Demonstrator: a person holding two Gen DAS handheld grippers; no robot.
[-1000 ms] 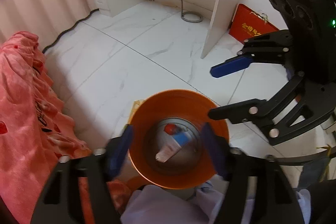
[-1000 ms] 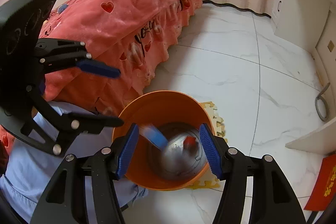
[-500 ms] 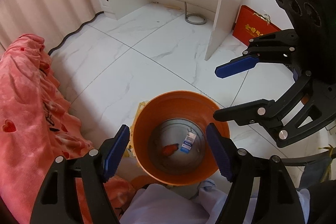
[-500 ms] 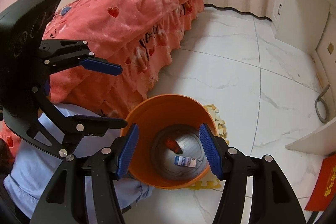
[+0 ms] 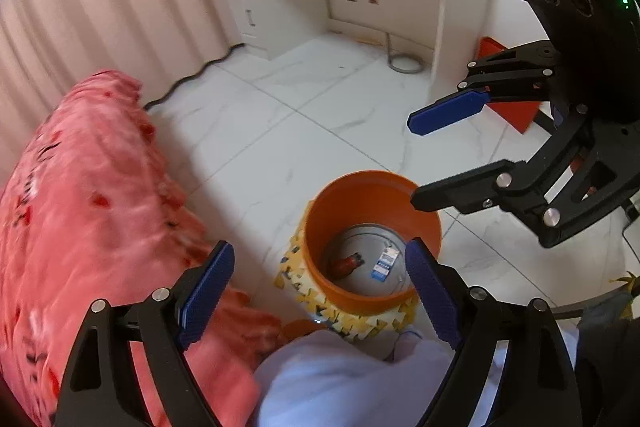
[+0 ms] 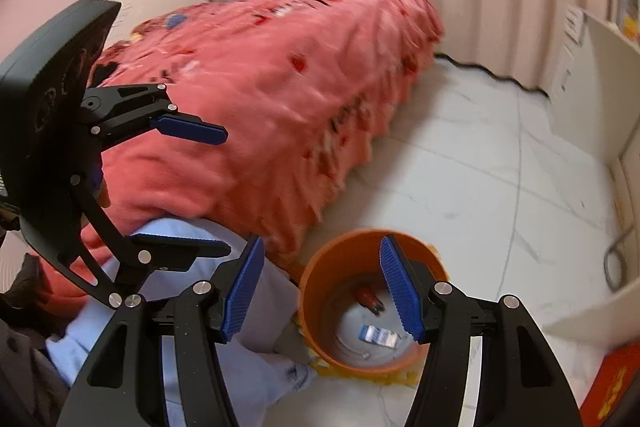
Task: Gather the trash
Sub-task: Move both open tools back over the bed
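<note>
Jaws wide apart, empty — left gripper (image 5: 320,283), right gripper (image 6: 322,287) — above orange bin (image 5: 320,227).

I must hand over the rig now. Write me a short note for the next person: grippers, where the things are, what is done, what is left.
Left gripper: open, holds nothing.
Right gripper: open, holds nothing, above the bin.
Orange bin stands on a yellow mat on the floor beside the pink bed.
Done: a red item and a blue-and-white packet lie at the bottom of the bin.
Left: no other trash is clearly visible on the floor in these views; look around the room before stopping.
</note>
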